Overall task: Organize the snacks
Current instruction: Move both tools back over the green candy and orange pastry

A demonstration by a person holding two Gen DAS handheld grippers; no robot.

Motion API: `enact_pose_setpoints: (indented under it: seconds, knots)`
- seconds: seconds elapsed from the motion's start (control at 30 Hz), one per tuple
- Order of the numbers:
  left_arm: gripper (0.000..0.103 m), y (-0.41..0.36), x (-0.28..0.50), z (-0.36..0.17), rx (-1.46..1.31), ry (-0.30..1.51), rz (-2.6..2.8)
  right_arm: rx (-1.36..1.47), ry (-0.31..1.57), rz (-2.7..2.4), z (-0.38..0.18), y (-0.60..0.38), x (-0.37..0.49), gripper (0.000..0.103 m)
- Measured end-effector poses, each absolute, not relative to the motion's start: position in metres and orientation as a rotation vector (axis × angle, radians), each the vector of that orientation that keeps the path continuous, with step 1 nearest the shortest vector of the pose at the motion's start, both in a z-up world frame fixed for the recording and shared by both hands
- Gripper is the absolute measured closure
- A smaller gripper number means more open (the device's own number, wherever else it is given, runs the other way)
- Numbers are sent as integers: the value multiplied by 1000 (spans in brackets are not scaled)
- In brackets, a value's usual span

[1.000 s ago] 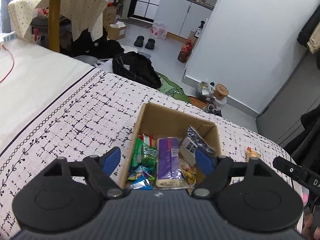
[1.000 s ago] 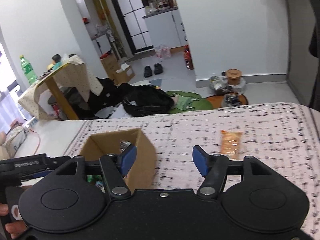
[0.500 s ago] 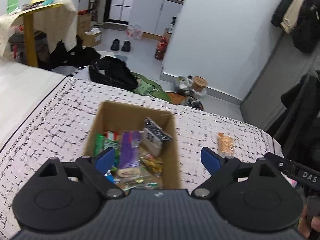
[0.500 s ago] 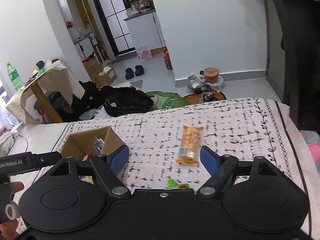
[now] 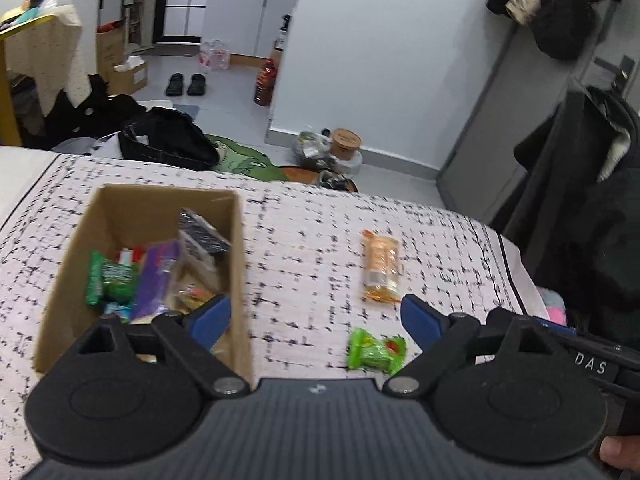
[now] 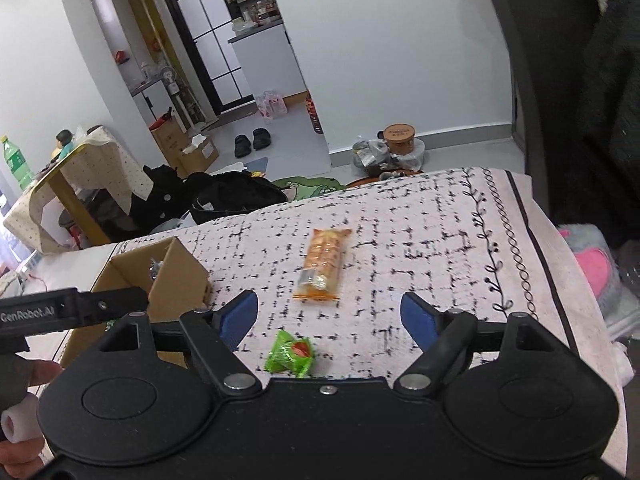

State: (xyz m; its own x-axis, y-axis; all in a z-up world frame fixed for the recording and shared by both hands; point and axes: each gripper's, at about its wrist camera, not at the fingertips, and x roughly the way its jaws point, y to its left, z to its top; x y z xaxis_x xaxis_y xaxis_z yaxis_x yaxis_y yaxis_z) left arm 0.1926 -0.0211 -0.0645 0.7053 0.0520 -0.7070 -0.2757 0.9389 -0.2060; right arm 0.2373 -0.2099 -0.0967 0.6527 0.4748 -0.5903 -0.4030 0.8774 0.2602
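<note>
Left gripper (image 5: 316,318) is wide open, nothing between its blue pads, hanging over the patterned cloth (image 5: 304,240) between the box (image 5: 236,248) and two loose snacks. Only this view looks down into the box: green, purple and dark packets piled inside. Right gripper (image 6: 330,316) is wide open too, and empty, with the orange pack (image 6: 322,266) just ahead and the green packet (image 6: 291,354) below its jaws. This view catches only the box's corner (image 6: 176,276), plus the left tool's bar (image 6: 72,310) crossing it.
</note>
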Motion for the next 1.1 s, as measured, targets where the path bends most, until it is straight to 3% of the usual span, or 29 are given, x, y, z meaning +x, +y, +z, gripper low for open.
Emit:
enact_pose_setpoints:
  seconds: [0.2,0.37,0.53,0.87,1.1]
  knots:
    - [13,-43,206,-77,-271,794,165,137,705,492,-104,-225,243,24]
    - [13,-57,220,-93,-269,827,153,157,689,472,-111,-238,244,7]
    - [13,-67,231,-112,-267,859,156,183,696,469,-119,-248,250,0]
    - [14,-77,247,-148,-266,904,128,258,701,461,-138,-253,264,0]
    - [21,-76,253,-167,-273,925,107,242,718,468,-145,-247,270,0]
